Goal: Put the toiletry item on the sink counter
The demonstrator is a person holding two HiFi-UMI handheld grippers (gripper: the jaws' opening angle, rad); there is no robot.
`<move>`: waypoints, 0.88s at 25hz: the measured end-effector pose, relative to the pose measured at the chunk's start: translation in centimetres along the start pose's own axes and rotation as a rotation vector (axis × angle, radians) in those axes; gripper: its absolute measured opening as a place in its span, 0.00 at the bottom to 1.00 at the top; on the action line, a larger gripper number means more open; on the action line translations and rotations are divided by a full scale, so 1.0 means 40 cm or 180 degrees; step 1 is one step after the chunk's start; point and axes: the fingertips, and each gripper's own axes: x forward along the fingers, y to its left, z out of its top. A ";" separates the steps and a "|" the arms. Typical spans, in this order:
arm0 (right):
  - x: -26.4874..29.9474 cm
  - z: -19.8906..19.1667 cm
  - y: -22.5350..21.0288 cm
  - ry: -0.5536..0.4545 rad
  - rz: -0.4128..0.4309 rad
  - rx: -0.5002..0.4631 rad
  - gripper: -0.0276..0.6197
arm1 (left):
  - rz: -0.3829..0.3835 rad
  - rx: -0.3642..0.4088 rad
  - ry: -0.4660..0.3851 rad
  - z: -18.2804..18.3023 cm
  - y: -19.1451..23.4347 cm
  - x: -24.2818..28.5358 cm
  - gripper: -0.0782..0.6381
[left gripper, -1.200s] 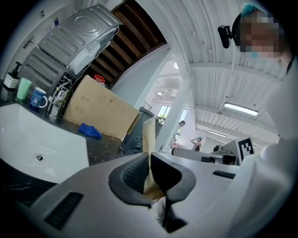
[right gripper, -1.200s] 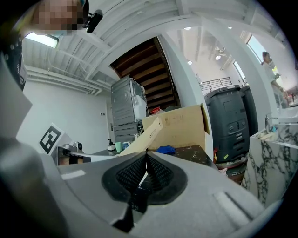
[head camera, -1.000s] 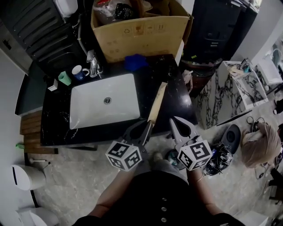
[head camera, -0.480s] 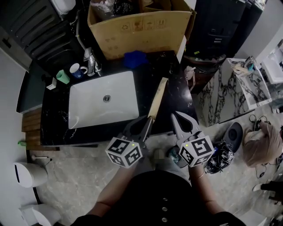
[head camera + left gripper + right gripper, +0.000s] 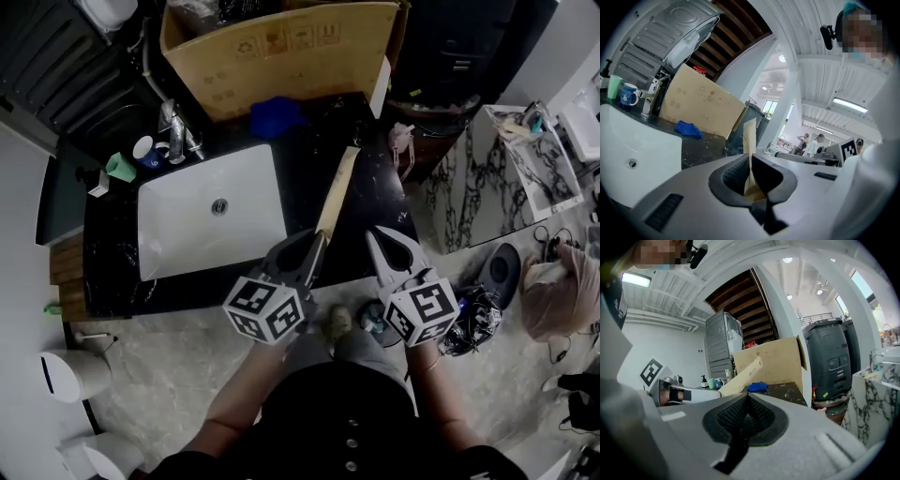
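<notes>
The toiletry item is a long, narrow beige box (image 5: 335,197). My left gripper (image 5: 314,239) is shut on its near end at the counter's front edge. The box reaches out over the black counter (image 5: 370,178), just right of the white sink (image 5: 211,220). In the left gripper view, the beige box (image 5: 750,136) stands up from between the left gripper (image 5: 750,176) pads. My right gripper (image 5: 380,234) hovers beside it to the right, shut with nothing in it. The right gripper view shows the box (image 5: 740,378) slanting past the closed right gripper (image 5: 746,401).
A big cardboard carton (image 5: 281,56) fills the back of the counter, with a blue cloth (image 5: 274,117) in front of it. A faucet (image 5: 173,127), blue mug (image 5: 145,152) and green cup (image 5: 119,167) stand behind the sink's left corner. Dark bins stand to the right.
Both grippers have edged slightly forward toward the counter, the left one carrying the box farther over it. The head view has shifted a little. Neither grip has changed.
</notes>
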 end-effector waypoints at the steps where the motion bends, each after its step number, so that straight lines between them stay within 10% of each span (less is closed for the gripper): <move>1: 0.004 -0.002 -0.008 0.0009 -0.0004 0.0007 0.05 | 0.0004 0.0003 0.0025 -0.004 0.003 0.010 0.14; 22: 0.068 -0.056 -0.145 0.0134 -0.0095 0.0293 0.05 | 0.0256 0.0272 0.0411 -0.035 0.109 0.191 0.14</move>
